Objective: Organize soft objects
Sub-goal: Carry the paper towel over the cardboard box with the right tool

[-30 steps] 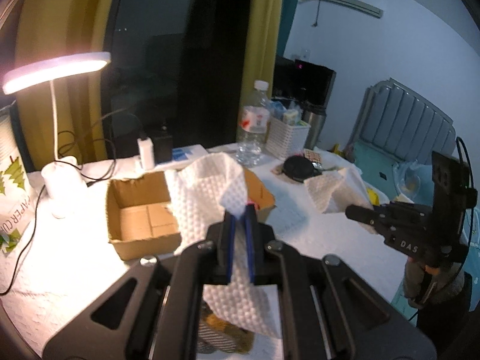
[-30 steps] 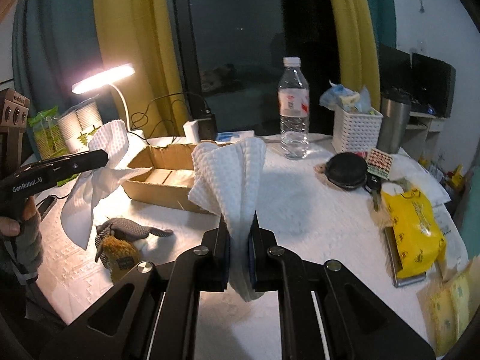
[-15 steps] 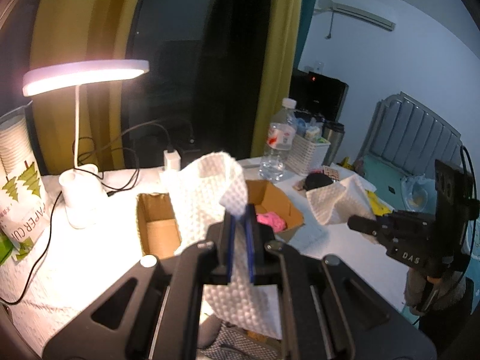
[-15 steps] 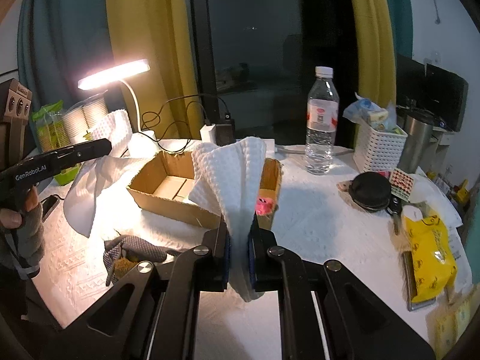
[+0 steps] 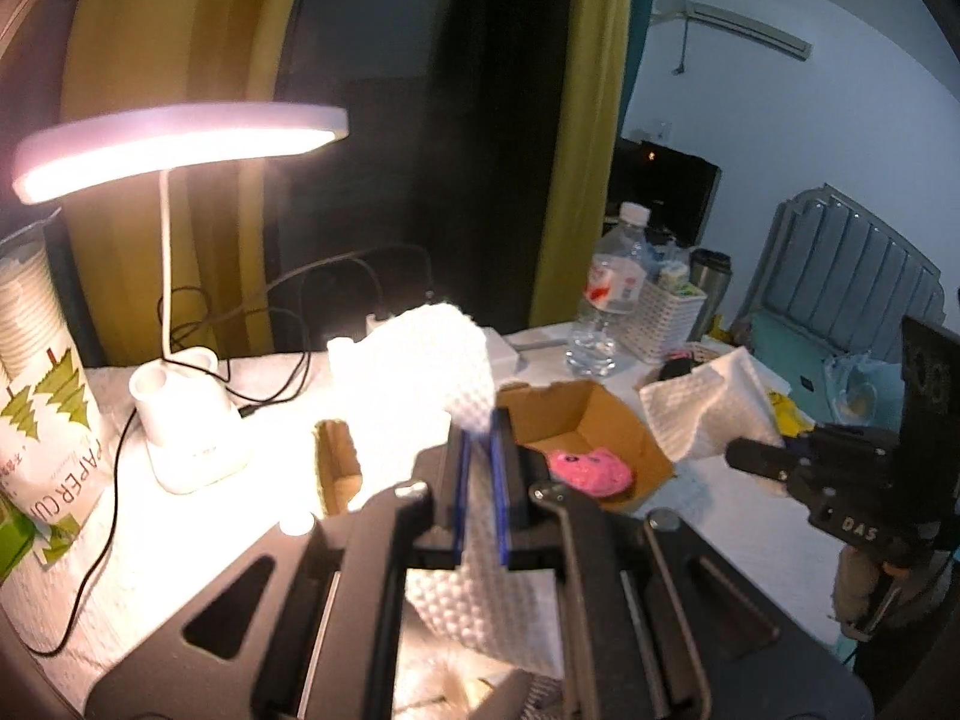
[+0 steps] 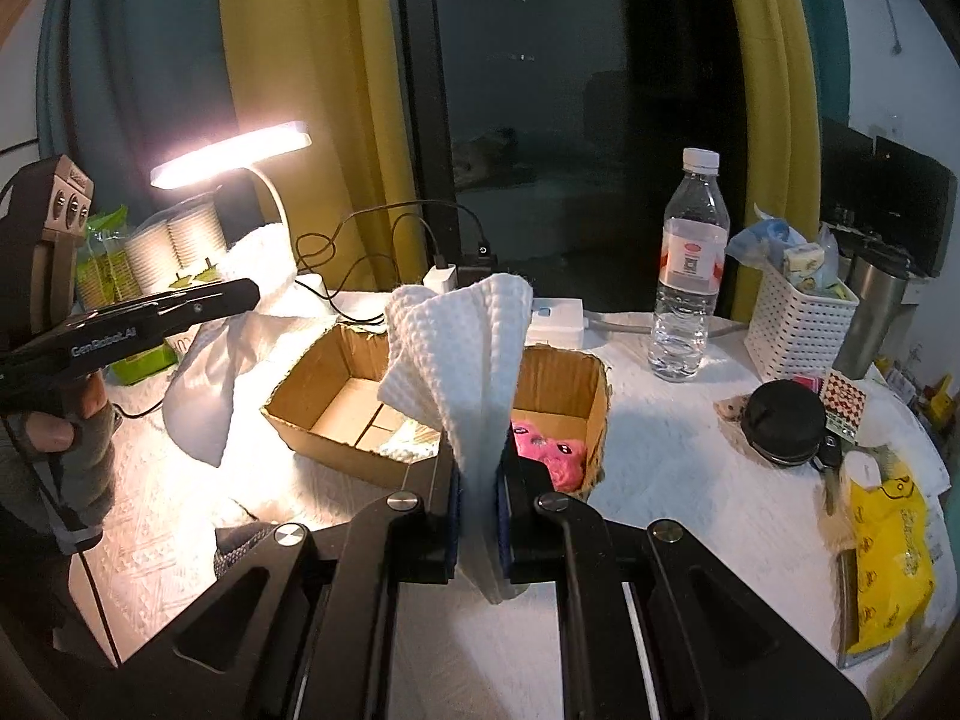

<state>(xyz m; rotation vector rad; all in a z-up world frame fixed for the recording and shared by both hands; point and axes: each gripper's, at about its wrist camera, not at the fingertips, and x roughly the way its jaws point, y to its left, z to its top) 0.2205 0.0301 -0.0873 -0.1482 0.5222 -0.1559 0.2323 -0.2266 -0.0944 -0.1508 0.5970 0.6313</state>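
My left gripper (image 5: 483, 420) is shut on a white waffle cloth (image 5: 414, 372) that stands up above its fingers and hangs below them. My right gripper (image 6: 480, 468) is shut on a white waffle cloth (image 6: 462, 348) too. I cannot tell whether the two are one piece. Each view shows the other gripper beside it: the right gripper (image 5: 738, 453) at the right with cloth (image 5: 702, 408), the left gripper (image 6: 249, 291) at the left with cloth (image 6: 204, 396). Just beyond both cloths an open cardboard box (image 6: 336, 372) holds a pink plush toy (image 6: 546, 450).
A lit desk lamp (image 5: 180, 144) and cables stand at the back left by a pack of paper cups (image 5: 42, 396). A water bottle (image 6: 690, 282), a white basket (image 6: 798, 330), a black round pouch (image 6: 780, 420) and a yellow packet (image 6: 888, 570) fill the right. A grey knit item (image 6: 240, 540) lies near the front.
Both grippers have carried their cloth forward, closer to the cardboard box. The pink plush toy inside the box has come into view. Both stay shut.
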